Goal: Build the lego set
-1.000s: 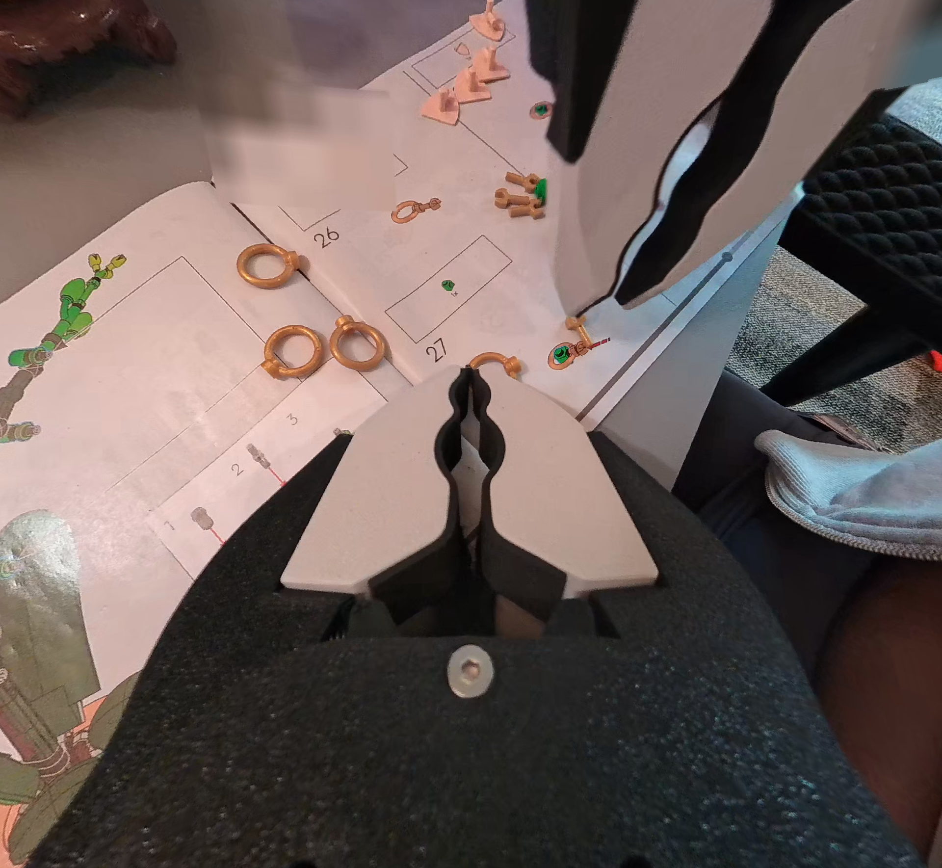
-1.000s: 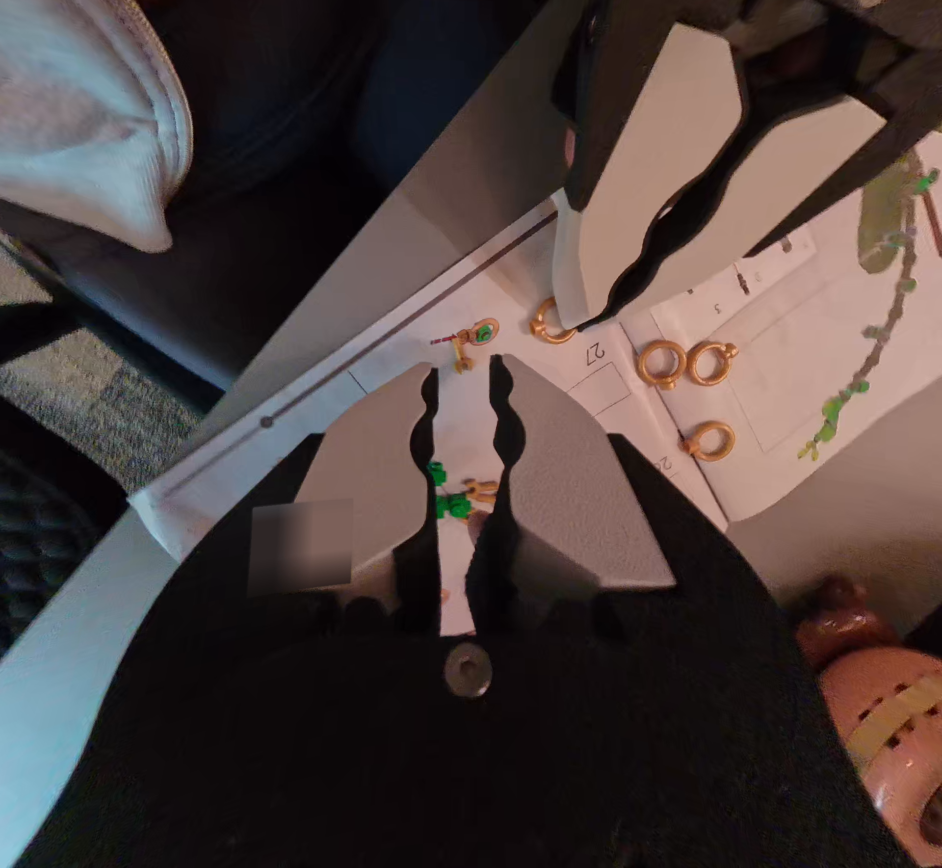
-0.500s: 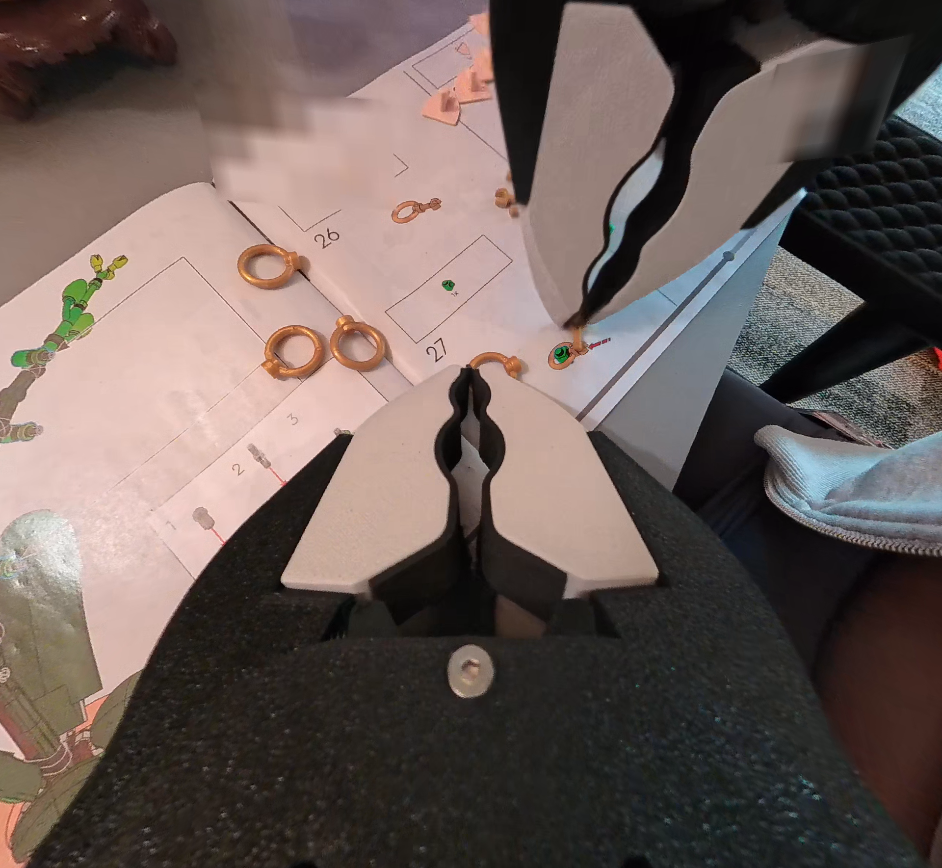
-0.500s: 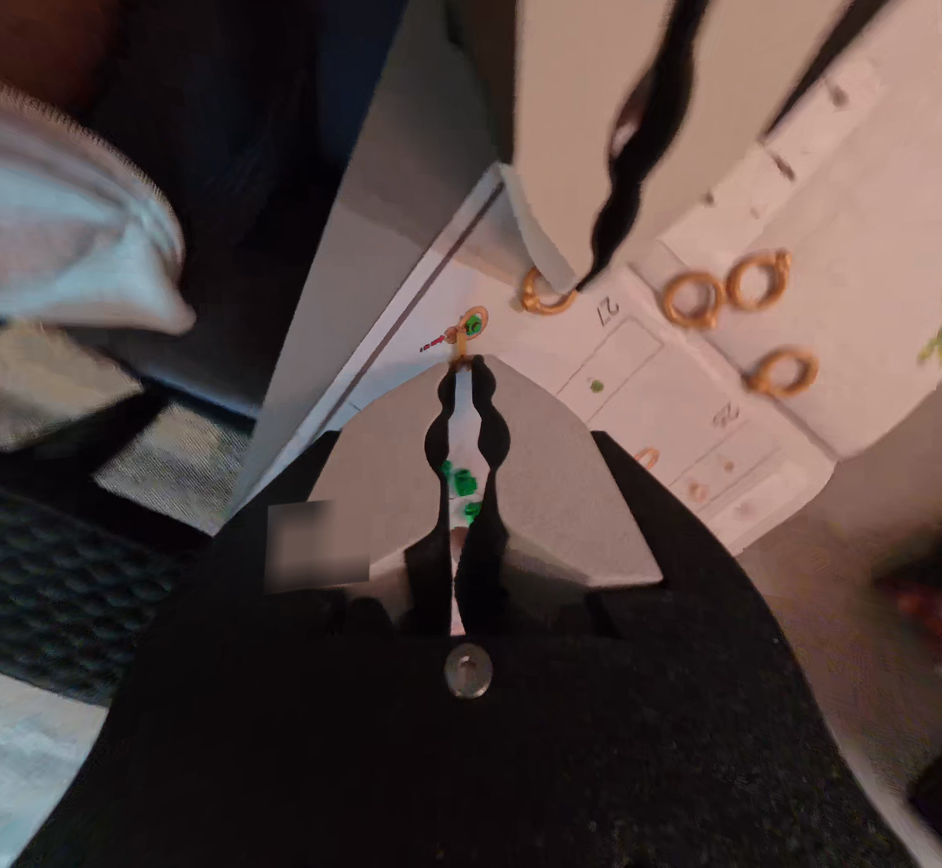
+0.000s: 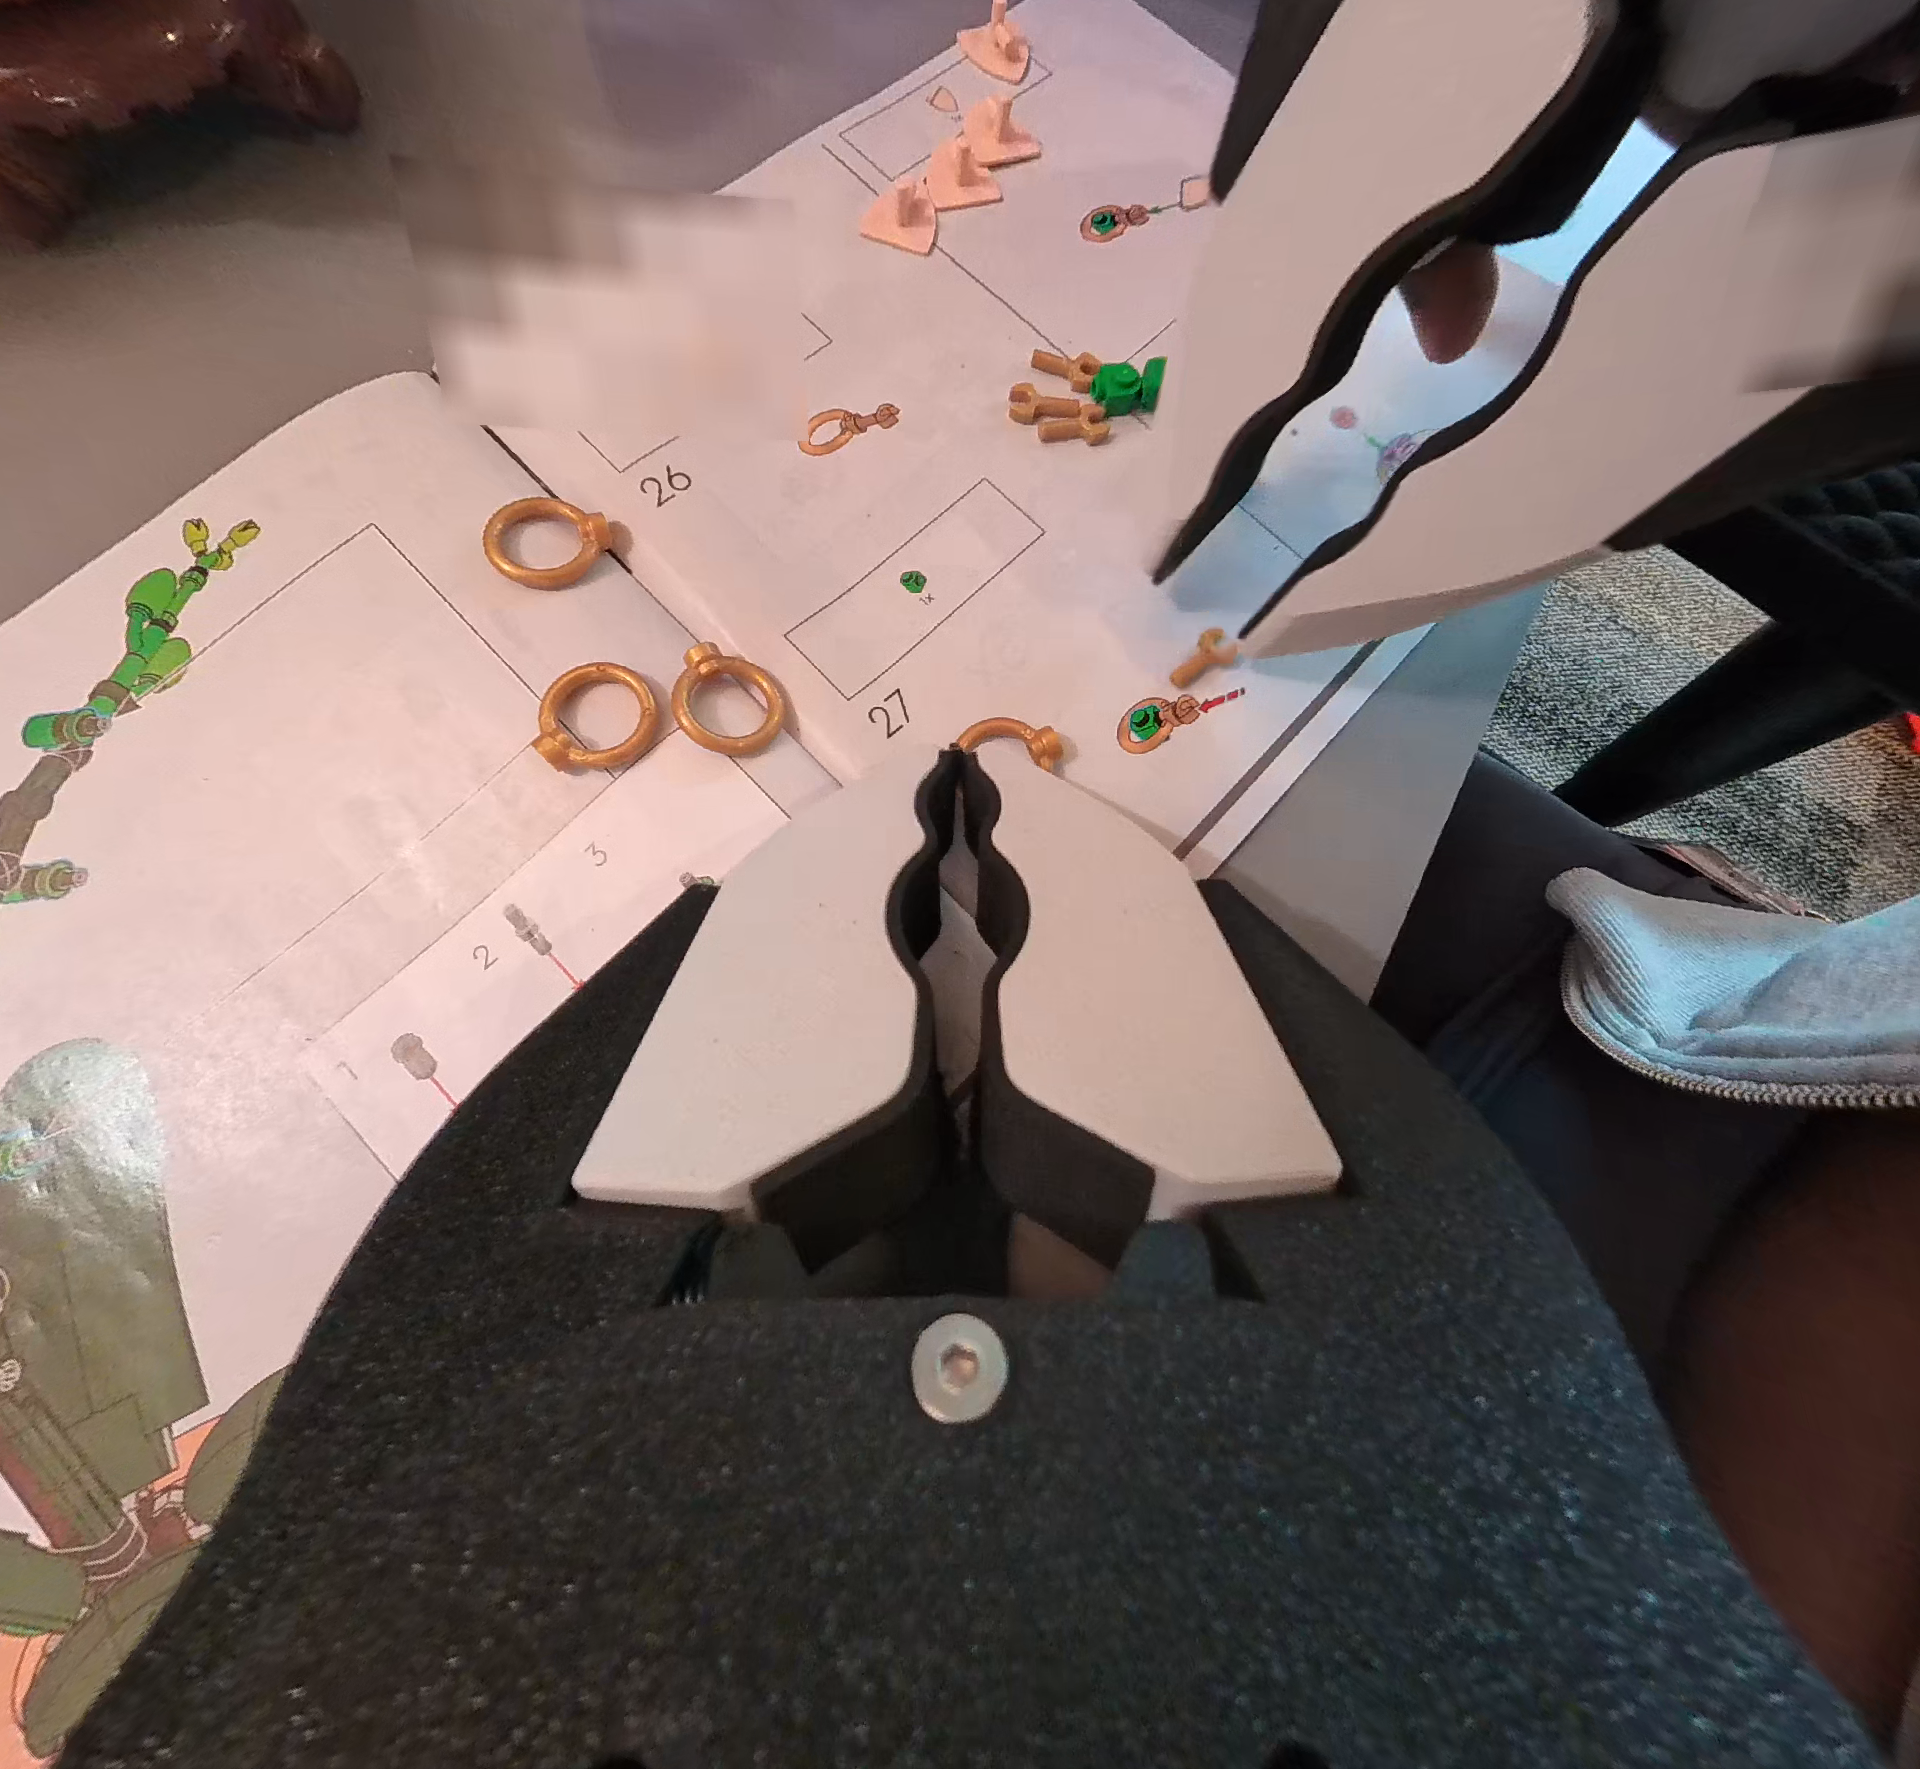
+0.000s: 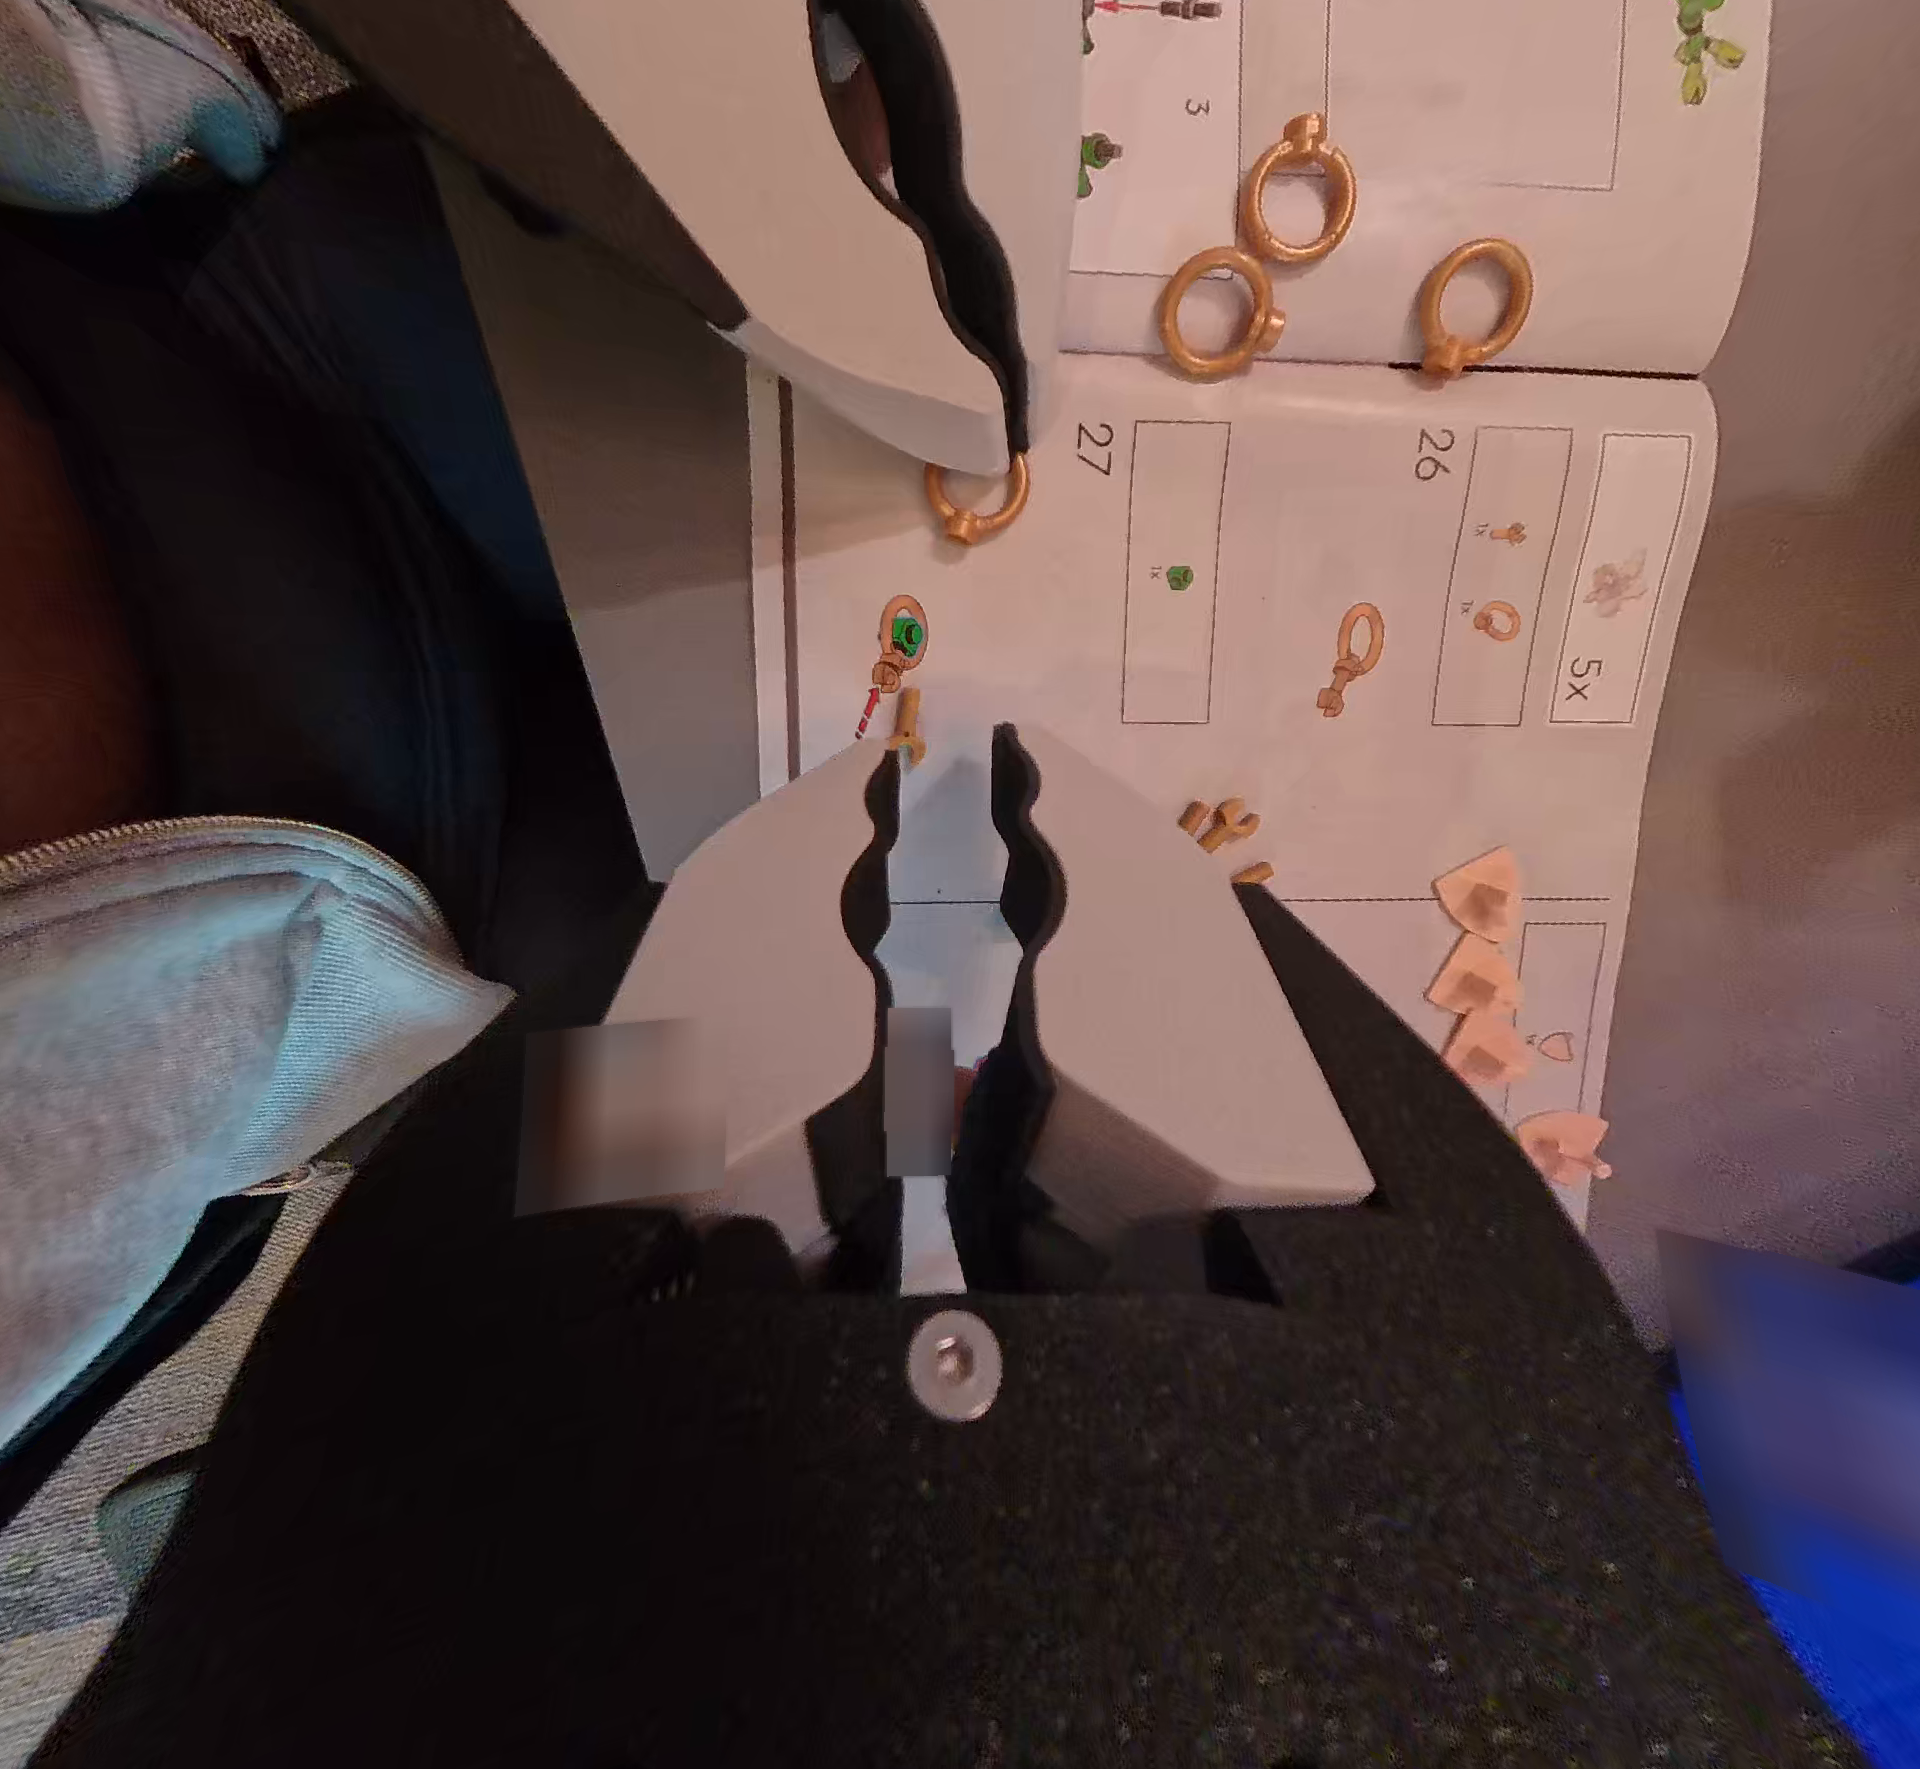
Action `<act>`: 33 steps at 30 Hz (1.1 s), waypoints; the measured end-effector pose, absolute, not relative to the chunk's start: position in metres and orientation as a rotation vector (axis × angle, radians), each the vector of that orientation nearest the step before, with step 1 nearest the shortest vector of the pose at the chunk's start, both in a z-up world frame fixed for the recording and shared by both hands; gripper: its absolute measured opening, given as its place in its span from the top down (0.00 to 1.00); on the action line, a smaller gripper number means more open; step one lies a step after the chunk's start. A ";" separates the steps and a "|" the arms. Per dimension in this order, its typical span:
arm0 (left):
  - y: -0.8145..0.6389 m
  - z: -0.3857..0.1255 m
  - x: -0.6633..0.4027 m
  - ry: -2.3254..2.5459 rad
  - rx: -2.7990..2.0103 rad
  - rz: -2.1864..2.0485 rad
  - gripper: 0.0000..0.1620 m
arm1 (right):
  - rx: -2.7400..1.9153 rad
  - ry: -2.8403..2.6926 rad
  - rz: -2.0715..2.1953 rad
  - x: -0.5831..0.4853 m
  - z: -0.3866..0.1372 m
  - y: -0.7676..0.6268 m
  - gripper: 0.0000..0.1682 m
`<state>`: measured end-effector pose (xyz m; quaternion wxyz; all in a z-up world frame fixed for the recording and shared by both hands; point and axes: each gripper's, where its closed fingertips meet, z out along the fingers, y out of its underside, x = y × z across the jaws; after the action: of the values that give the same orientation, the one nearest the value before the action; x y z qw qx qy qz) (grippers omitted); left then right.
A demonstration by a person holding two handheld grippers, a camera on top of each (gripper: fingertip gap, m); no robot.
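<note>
The left gripper (image 5: pixel 953 763) has its jaws pressed together at the tips, which pinch the rim of a gold ring (image 5: pixel 1006 738); only an arc and the stud of that ring show past the fingertips in the left wrist view, while the right wrist view shows most of the ring (image 6: pixel 977 495) under the tips. The right gripper (image 6: pixel 945 745) holds its jaws narrowly apart with nothing between them. A small gold clip piece (image 6: pixel 908 720) lies on the page, touching the tip of one finger; whether it is stuck to that tip cannot be told.

Everything rests on an open instruction booklet (image 5: pixel 312 784), near its edge. Three more gold rings (image 5: pixel 601 718) lie around the centre fold. Farther off sits a cluster of gold clip pieces with green studs (image 5: pixel 1120 384), partly hidden behind the right gripper's finger in the right wrist view. Beyond them are four pale pink petal pieces (image 5: pixel 966 161). A mosaic patch covers part of the far page. A brown object (image 5: pixel 156 46) is cut off at the corner.
</note>
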<state>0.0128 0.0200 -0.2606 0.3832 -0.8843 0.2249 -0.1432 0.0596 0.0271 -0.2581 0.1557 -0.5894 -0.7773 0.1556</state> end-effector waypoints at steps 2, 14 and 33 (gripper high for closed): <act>0.020 -0.260 0.013 0.574 -2.255 -0.364 1.00 | -1.703 -2.225 0.448 0.060 -0.260 0.026 0.90; 0.020 -0.260 0.012 0.569 -2.256 -0.373 1.00 | -1.891 -2.114 0.438 0.062 -0.264 0.023 0.89; 0.020 -0.261 0.013 0.525 -2.265 -0.348 1.00 | -2.045 -1.990 0.515 0.066 -0.267 0.016 0.94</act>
<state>0.0128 0.0197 -0.2605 0.3850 -0.8892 0.2060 -0.1366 0.0656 0.0165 -0.2668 0.1207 -0.7000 -0.6814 0.1765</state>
